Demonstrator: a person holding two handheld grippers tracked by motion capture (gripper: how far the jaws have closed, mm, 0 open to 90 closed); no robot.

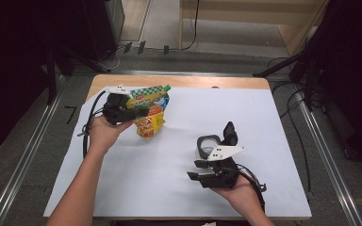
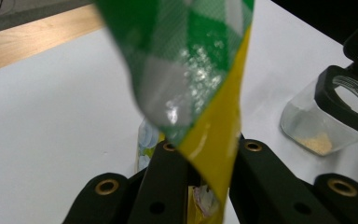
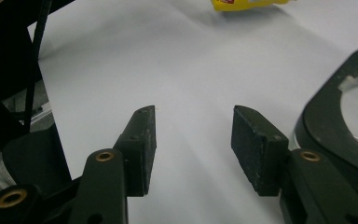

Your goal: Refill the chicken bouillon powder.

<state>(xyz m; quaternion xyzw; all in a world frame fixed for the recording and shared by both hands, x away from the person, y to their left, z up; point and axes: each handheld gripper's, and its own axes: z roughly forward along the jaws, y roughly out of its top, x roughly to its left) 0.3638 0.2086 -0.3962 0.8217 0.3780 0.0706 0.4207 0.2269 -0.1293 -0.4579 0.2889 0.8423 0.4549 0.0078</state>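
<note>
A spouted pouch (image 1: 150, 100), green-and-white checked above and yellow below with a green cap, is held over the far left of the white sheet (image 1: 268, 117). My left gripper (image 1: 139, 112) is shut on it; in the left gripper view the pouch (image 2: 200, 88) rises from between the closed jaws. A clear jar (image 1: 208, 144) with a black rim and its flip lid open stands at centre right; a little yellow powder lies in the jar (image 2: 328, 116). My right gripper (image 1: 193, 169) stands open just in front of the jar, and nothing lies between the jaws of this gripper (image 3: 193, 135).
The white sheet covers a wooden table (image 1: 179, 81) whose far edge shows. Metal rails (image 1: 327, 155) run along the floor on both sides, and cables (image 1: 292, 94) lie at the right. Dark stands rise at the back corners.
</note>
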